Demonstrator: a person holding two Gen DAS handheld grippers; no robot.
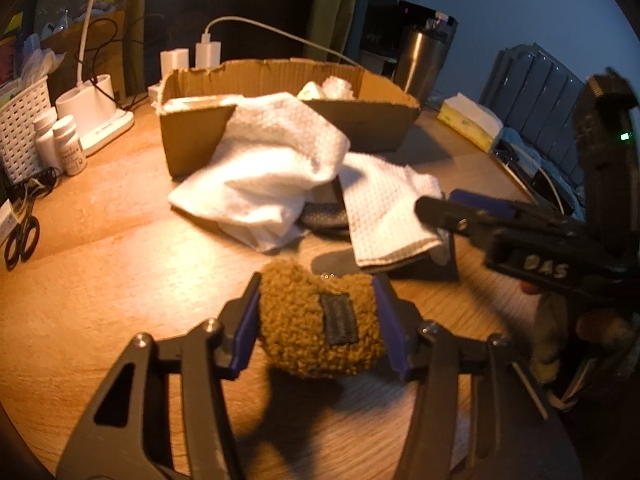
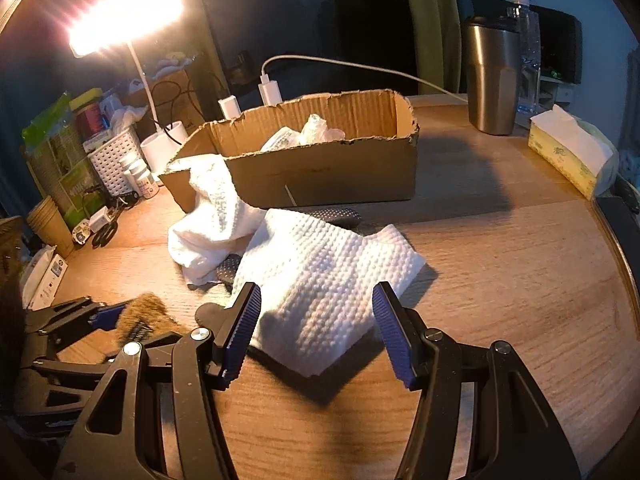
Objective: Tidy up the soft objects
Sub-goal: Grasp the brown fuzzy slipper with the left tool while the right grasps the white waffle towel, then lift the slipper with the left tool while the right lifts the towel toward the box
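My left gripper point(image 1: 316, 316) is shut on a fuzzy brown pouch point(image 1: 316, 320) with a dark label and holds it just above the wooden table point(image 1: 120, 280). A white towel point(image 1: 272, 164) hangs out of the cardboard box point(image 1: 360, 120) onto the table. A flat white waffle cloth point(image 2: 320, 280) lies in front of the box, over dark items. My right gripper point(image 2: 316, 328) is open, its jaws on either side of the cloth's near corner. In the right wrist view the left gripper point(image 2: 108, 316) shows at the left with the pouch point(image 2: 144, 316).
The box holds white crumpled items point(image 2: 308, 132). A lamp base point(image 1: 92, 108), white bottles point(image 1: 68, 144), a white basket point(image 1: 20, 128) and scissors point(image 1: 22, 236) stand at the left. A steel tumbler point(image 2: 492, 76) and a tissue box point(image 2: 568, 148) stand at the right.
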